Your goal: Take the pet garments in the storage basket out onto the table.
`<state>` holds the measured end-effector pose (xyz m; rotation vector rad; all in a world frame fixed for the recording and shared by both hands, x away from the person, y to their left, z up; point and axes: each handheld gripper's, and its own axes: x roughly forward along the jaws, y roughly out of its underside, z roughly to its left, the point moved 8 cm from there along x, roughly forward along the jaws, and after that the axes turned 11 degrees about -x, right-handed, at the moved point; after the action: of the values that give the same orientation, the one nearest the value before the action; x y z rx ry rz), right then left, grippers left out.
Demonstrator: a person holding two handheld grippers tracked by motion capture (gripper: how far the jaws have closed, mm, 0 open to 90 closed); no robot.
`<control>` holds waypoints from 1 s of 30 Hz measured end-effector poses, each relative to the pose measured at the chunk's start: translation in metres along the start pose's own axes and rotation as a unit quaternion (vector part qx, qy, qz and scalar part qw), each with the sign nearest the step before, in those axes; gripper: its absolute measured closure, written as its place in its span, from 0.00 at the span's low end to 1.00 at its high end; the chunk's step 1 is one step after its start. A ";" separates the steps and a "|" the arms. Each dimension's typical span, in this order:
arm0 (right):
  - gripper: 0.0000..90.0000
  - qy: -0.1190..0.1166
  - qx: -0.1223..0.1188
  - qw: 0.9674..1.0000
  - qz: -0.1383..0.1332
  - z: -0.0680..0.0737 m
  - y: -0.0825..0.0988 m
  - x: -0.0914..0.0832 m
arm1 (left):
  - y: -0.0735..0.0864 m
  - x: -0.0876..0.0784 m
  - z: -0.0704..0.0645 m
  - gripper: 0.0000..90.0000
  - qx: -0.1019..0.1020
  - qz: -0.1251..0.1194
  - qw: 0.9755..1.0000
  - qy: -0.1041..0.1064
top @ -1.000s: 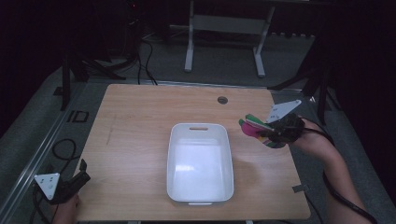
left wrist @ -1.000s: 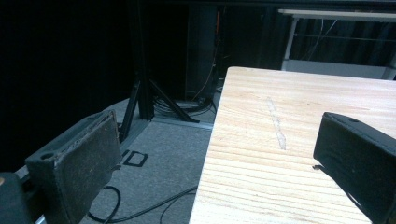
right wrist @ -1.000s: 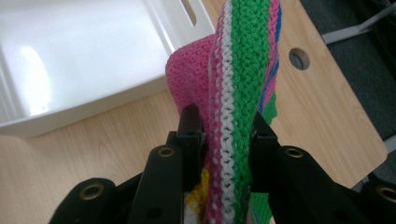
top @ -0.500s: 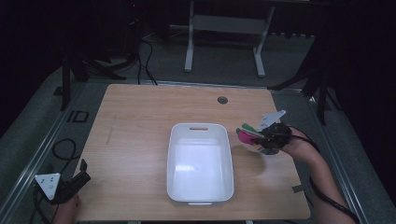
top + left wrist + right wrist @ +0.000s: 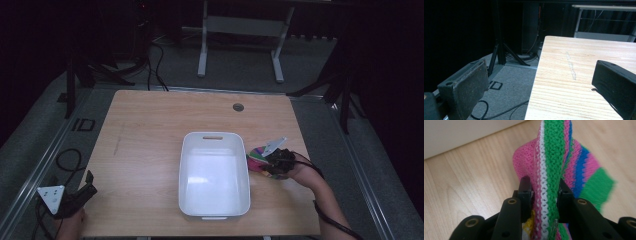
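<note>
Two grippers are working apart. The right gripper (image 5: 544, 192) is clamping a striped knitted cloth (image 5: 554, 157) just beside the white bin (image 5: 214, 176), probably for dropping inside. The left gripper (image 5: 541, 87) is idling wide open and empty at the table's (image 5: 150, 130) corner. No legible labelling is showing.

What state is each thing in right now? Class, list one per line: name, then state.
White bin: upright, empty.
Knitted cloth: bunched, clamped in the right gripper beside the bin.
Left gripper: open, holding nothing, at the table edge.
</note>
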<state>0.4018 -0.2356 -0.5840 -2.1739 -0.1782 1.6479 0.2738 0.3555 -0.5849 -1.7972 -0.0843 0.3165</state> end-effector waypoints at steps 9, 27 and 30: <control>0.72 0.001 0.028 0.999 -0.025 0.007 0.003 0.010 | 0.000 0.000 0.000 0.01 -0.001 0.000 1.000 0.001; 0.31 0.048 0.065 0.994 -0.069 -0.008 -0.006 -0.048 | 0.000 0.000 0.000 0.01 -0.002 0.000 1.000 0.000; 0.27 0.077 0.098 0.989 -0.085 -0.016 -0.001 -0.055 | 0.000 0.000 0.000 0.01 -0.002 0.000 1.000 0.000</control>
<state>0.4004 -0.2572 -0.5308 -2.0653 -0.1464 1.3401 0.2737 0.3557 -0.5848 -1.8017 -0.0861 0.3165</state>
